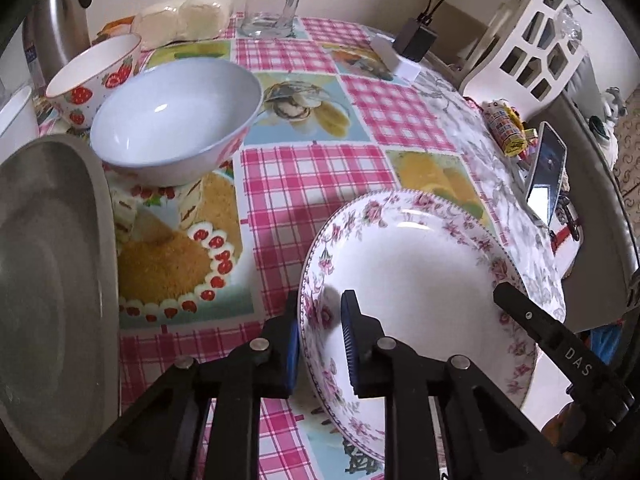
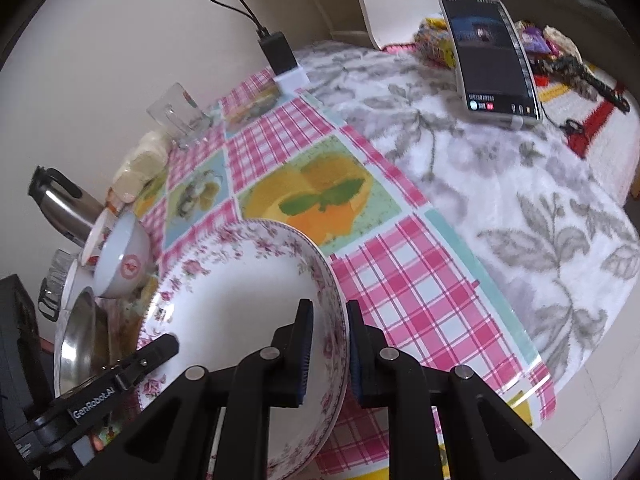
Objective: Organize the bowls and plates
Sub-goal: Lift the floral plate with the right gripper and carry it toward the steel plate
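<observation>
A white plate with a pink floral rim (image 1: 420,280) is held from both sides over the checked tablecloth (image 1: 320,184). My left gripper (image 1: 320,300) is shut on its left rim, with one pad under the rim and one inside. My right gripper (image 2: 329,306) is shut on the plate's (image 2: 240,292) opposite rim. Each gripper's finger shows at the plate's far side in the other wrist view. A pale blue bowl (image 1: 176,120) and a strawberry-patterned bowl (image 1: 96,76) stand at the back left. A steel plate (image 1: 48,280) lies at the left.
A glass mug (image 1: 272,4), a wrapped packet (image 1: 188,16) and a steel kettle (image 1: 60,28) stand along the back wall. A phone (image 2: 492,56) leans upright on the grey floral cloth to the right, near sweets and a charger (image 2: 280,56). A white stool (image 1: 532,40) stands beyond.
</observation>
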`<state>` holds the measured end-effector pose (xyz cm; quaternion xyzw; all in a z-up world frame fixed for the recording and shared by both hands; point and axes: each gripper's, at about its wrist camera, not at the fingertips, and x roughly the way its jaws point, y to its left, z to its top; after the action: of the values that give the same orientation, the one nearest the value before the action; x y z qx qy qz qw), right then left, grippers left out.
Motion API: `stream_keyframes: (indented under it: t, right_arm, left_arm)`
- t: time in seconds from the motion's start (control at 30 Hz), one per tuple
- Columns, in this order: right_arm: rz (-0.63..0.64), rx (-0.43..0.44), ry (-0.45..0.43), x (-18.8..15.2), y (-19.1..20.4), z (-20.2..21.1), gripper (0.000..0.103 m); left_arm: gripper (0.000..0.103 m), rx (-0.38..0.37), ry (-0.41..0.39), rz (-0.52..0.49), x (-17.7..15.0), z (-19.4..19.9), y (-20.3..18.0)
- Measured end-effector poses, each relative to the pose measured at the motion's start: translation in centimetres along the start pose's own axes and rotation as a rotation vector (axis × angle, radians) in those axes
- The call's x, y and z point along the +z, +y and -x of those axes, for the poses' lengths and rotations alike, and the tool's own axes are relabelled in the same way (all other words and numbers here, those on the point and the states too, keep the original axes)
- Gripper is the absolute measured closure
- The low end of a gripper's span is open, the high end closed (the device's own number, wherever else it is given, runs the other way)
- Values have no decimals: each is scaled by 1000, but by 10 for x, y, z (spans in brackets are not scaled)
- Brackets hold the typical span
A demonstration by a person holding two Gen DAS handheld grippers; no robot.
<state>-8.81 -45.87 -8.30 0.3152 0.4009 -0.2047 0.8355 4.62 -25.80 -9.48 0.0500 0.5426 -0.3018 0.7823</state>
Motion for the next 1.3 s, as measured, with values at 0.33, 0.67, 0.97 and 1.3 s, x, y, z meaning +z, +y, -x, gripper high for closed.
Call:
stream_keyframes:
  t: [0.33, 0.67, 0.97, 1.3]
  right_arm:
    - [2, 30, -28, 1, 1, 10, 85]
    - [2, 73, -122, 3, 17, 35, 85]
    - [31, 105, -164, 0, 45, 49, 85]
    - [93, 139, -150, -10, 91, 46, 85]
  left_arm:
    - [83, -23, -58, -38, 5, 23, -5]
    - [83, -51, -162, -83, 10, 67, -6]
    - [83, -74, -193, -56, 8, 88, 20]
    - [83, -68, -224, 3, 7, 112, 66]
